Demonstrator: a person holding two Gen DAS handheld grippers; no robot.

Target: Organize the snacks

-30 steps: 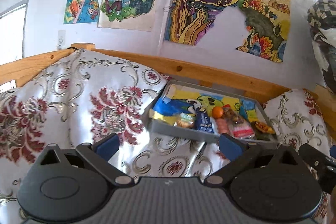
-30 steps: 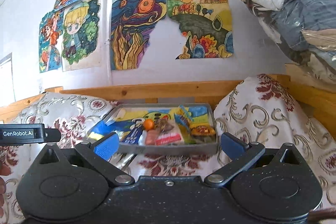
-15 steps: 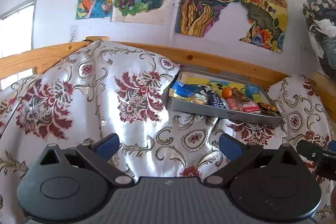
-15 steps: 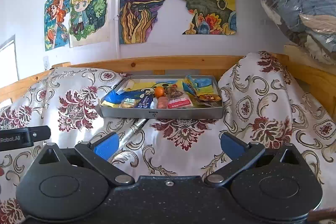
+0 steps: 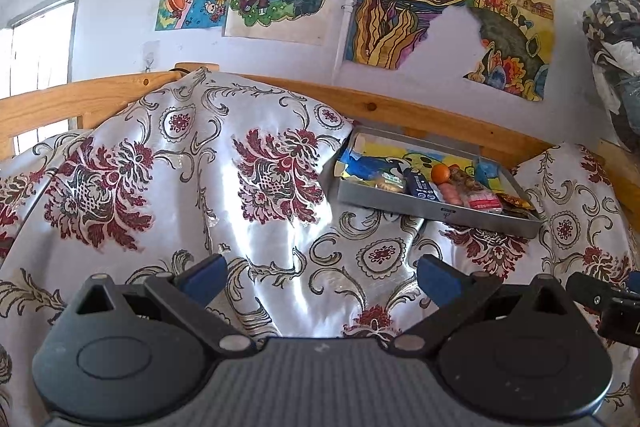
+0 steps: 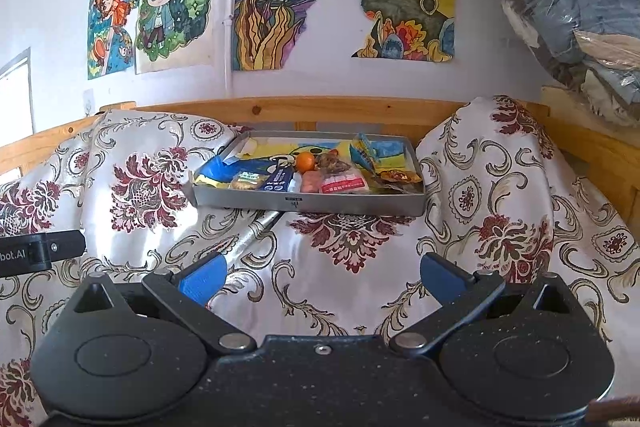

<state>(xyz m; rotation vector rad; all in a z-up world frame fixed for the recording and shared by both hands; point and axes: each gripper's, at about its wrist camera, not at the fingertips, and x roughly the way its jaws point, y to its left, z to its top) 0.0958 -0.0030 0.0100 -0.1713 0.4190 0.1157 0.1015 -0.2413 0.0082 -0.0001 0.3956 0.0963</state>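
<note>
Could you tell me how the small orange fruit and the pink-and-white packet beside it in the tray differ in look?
The orange fruit is round and plain orange; the pink-and-white packet is flat, rectangular and printed. The fruit is bare, while the packet is a sealed wrapper. The fruit sits further back, the packet nearer the front wall. Both lie in the grey tray, untouched by either gripper.

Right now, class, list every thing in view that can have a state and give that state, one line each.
Left gripper: open, holding nothing.
Right gripper: open, holding nothing.
Grey metal tray: lidless, resting on the cloth, filled with snacks.
Small round orange fruit: whole, lying in the tray.
Floral satin cloth: draped, creased.
</note>
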